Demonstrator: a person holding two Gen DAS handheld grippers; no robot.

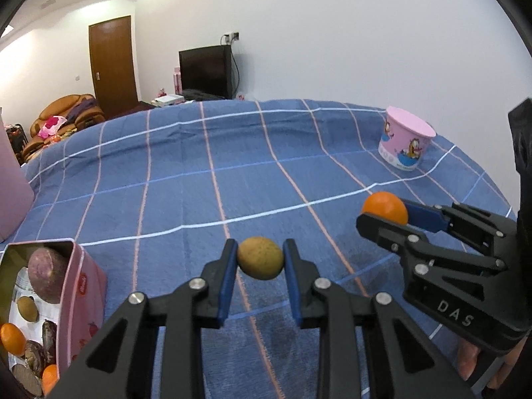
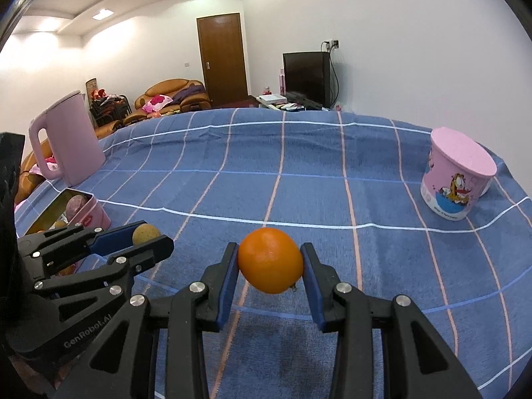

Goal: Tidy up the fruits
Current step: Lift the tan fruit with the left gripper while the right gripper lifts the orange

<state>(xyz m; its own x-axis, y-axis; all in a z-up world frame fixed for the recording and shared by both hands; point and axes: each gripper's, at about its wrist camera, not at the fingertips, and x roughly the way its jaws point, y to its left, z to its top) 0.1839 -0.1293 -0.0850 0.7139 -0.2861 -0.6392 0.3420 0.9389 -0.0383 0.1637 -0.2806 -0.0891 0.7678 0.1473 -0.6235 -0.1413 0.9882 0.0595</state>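
My left gripper is shut on a small yellow-brown round fruit and holds it above the blue checked cloth. My right gripper is shut on an orange and also holds it above the cloth. In the left wrist view the right gripper with the orange is to the right. In the right wrist view the left gripper with the yellow-brown fruit is to the left. A pink tin box at lower left holds several fruits, among them oranges and purple ones.
A pink cartoon cup stands at the far right of the table; it also shows in the right wrist view. A pink kettle stands at the far left, behind the tin box. The blue cloth covers the table.
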